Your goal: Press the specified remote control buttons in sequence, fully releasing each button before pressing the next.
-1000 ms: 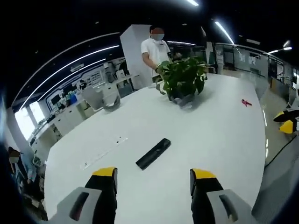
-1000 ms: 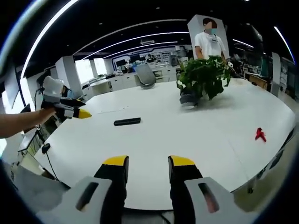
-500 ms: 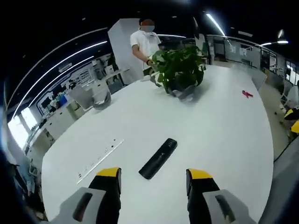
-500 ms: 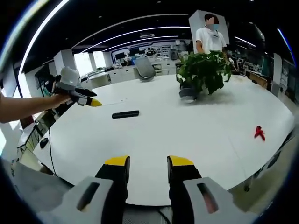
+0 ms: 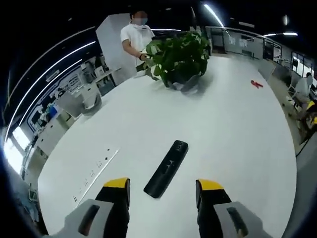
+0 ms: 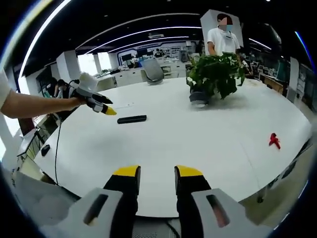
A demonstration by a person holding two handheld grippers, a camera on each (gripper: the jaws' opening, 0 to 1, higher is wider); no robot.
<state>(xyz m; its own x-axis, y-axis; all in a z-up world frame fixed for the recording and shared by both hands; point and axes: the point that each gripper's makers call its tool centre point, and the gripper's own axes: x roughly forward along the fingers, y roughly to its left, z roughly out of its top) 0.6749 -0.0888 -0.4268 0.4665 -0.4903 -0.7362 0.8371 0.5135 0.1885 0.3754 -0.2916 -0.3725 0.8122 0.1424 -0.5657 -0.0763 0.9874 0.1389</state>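
On the white worktop [image 5: 237,124]: remote [image 5: 166,168] lies flat, just beyond the left tool [image 5: 162,187], whose jaws stand apart, released.

Right tool [image 6: 154,173] hangs at the near edge, jaws a little apart, grasping nothing. The remote is a slim, matte black bar on a smooth surface. Judgement: descend squarely with one jaw tip, press lightly, lift fully clear before the next button. Potted plant [image 5: 181,59] stands far.

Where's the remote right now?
In the left gripper view the remote lies flat on the white table, just ahead of the left gripper. In the right gripper view it sits far left, beside that gripper's yellow tips.
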